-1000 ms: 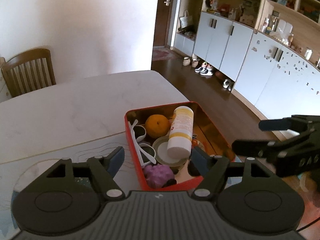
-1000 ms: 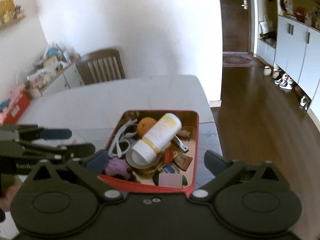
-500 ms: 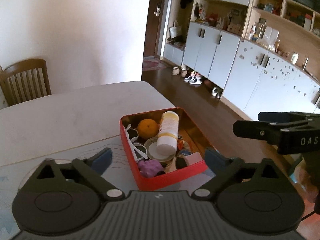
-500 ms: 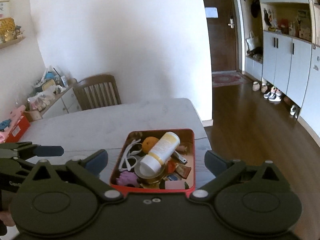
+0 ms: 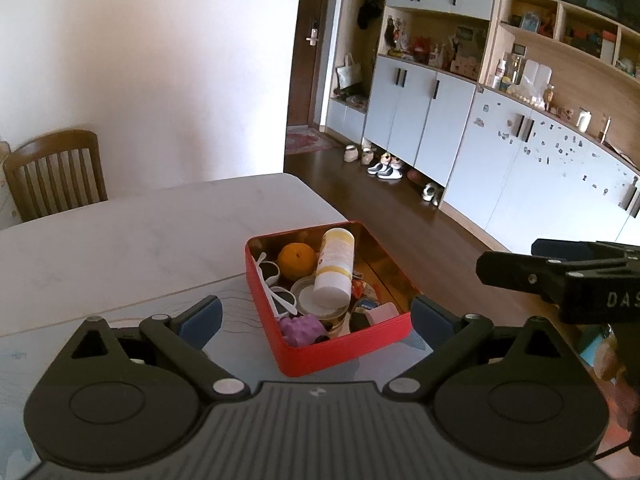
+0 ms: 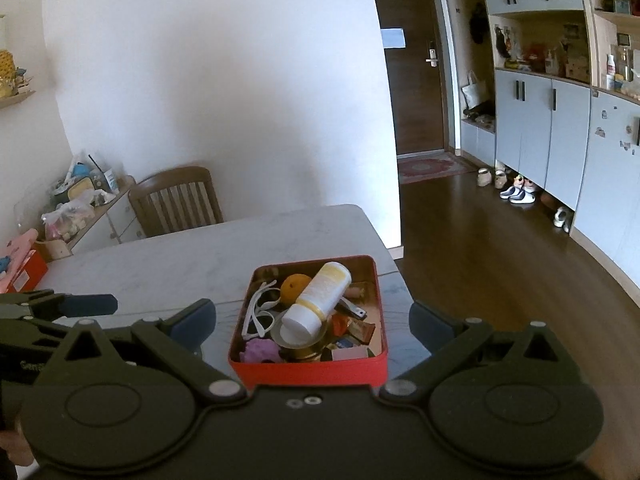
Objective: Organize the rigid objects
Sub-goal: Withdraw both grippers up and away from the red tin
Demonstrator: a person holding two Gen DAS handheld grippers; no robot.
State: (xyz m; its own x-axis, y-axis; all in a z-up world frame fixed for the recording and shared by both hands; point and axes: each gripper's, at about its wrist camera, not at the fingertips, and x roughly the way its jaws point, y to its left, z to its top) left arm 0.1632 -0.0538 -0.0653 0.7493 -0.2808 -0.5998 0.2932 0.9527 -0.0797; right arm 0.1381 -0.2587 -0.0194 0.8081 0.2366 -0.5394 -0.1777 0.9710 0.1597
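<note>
The red tin (image 5: 340,350) is sitting near the right-hand corner of the pale table (image 5: 140,232), and it is holding everything loose. A white bottle (image 5: 334,268) with a yellow band is lying tilted across the top of the pile, its flat end resting over a round white lid (image 5: 308,298). An orange (image 5: 297,261) is sitting behind it toward the far wall of the tin, white sunglasses (image 5: 276,288) are lying along the left wall, and a purple knobbly piece (image 5: 302,328) is sitting in the near corner. Small packets, too small to tell apart, are crowding the right side.

I am holding my left gripper (image 5: 316,318) above the near edge of the tin, jaws spread wide with nothing between the pads. My right gripper (image 6: 312,320) is hanging likewise, jaws wide and gripping nothing, the tin showing between its fingers from above. A wooden chair (image 6: 176,200) is standing at the far side of the table.
</note>
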